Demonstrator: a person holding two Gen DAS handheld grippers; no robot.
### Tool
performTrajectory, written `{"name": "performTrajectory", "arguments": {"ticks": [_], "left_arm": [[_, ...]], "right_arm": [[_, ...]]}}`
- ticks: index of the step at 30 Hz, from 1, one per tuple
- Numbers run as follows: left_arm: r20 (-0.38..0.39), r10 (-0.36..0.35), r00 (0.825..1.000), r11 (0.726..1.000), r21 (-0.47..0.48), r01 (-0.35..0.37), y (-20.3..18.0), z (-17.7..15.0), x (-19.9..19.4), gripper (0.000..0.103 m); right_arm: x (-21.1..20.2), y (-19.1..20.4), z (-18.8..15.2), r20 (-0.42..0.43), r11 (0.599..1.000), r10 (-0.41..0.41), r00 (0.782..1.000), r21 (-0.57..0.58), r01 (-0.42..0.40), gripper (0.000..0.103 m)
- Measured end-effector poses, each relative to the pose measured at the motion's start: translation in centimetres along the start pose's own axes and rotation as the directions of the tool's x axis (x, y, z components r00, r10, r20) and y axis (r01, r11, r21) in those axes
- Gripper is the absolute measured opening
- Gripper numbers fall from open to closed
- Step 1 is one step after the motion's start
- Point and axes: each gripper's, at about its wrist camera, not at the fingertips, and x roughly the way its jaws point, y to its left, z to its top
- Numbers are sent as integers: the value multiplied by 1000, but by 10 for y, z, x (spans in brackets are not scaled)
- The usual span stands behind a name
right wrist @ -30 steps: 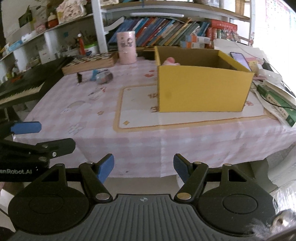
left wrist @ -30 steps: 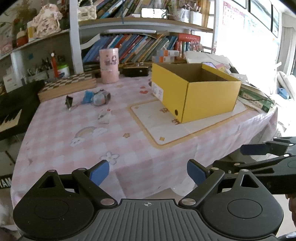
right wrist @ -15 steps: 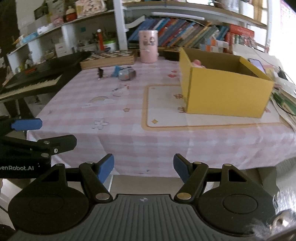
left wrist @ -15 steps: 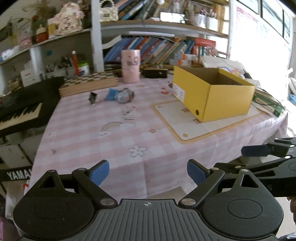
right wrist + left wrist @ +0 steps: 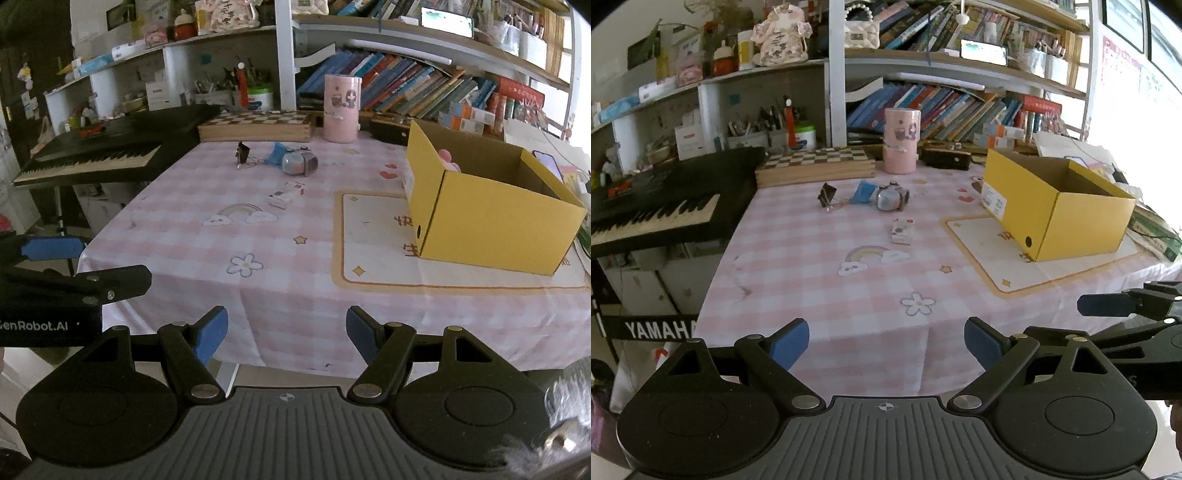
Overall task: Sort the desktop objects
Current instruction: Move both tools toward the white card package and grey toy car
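Observation:
An open yellow cardboard box (image 5: 1056,206) (image 5: 491,218) stands on a cream mat at the table's right; something pink (image 5: 448,158) shows inside it. At the far middle lie a black binder clip (image 5: 826,195) (image 5: 242,153), a blue item (image 5: 863,192) (image 5: 277,154), a small silver toy camera (image 5: 891,197) (image 5: 298,163) and a small white packet (image 5: 901,230) (image 5: 285,194). My left gripper (image 5: 886,338) and right gripper (image 5: 287,330) are open and empty, held in front of the table's near edge.
A pink cylinder (image 5: 901,140) and a chessboard box (image 5: 814,166) stand at the table's back, before bookshelves. A black keyboard (image 5: 653,206) stands to the left. The pink checked tablecloth (image 5: 820,266) hangs over the near edge. Books and cables lie right of the box.
Both views have turned left and pulled back: the yellow box has shifted right and the keyboard has come into view. Both grippers stay open.

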Motion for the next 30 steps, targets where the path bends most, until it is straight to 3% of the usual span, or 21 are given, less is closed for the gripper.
{"name": "performTrajectory", "arguments": {"ticks": [30], "left_arm": [[32, -4, 999, 1000, -19, 5, 37, 8, 8, 93]], "right_arm": [[18, 30, 21, 15, 999, -6, 1000, -33, 7, 69]]}}
